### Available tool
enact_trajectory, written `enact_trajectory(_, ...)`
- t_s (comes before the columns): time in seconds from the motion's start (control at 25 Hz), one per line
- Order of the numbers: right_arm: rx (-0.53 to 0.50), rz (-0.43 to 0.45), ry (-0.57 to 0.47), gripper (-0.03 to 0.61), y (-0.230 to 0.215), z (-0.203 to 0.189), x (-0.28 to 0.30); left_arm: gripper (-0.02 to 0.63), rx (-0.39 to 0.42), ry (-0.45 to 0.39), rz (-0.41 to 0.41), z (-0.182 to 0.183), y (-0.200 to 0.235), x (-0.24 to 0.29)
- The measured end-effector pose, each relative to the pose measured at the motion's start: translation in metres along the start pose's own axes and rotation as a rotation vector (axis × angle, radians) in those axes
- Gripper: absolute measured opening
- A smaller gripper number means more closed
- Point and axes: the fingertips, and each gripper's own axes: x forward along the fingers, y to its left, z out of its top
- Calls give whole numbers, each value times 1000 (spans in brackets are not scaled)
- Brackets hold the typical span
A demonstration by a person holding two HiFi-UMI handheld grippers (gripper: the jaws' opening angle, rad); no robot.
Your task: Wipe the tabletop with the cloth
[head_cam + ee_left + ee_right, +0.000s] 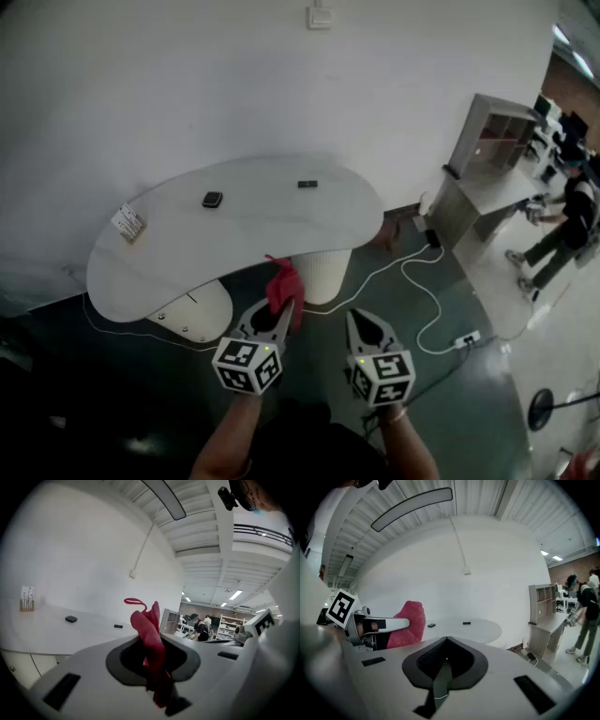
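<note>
Cloth (149,630) red, crumpled, pinched in L tool (284,314), R tool (356,321) pressed together, smooth kidney-shaped tabletop (253,211)

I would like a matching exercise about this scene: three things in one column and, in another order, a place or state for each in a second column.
Column one:
1. cloth
2. right tongs
3. small card

Column two:
a. shut, with nothing between them
b. at the left end of the table
c. gripped by the left tongs

Pairs: 1-c, 2-a, 3-b.
</note>
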Motion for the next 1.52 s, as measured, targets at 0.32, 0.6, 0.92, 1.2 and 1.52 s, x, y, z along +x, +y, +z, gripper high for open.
enact_trajectory(0.32,22,-1,-26,3,-8,-1,-1,64,11,-21,5,4,3,-1)
enact_trajectory(0.6,29,7,-40,3,-21,-1,-6,64,22,-33,16,3,-5,-2)
enact_trajectory(0.92,15,-9,-43,3,-37,7,4,64,41,-32,51,6,-1,12)
enact_trajectory(1.2,7,-15,-32,3,-55,17,50,64,48,-17,59,17,30,55)
enact_trajectory(1.52,-5,-55,-12,5,-79,41,138,64,36,-16,36,42,93,126)
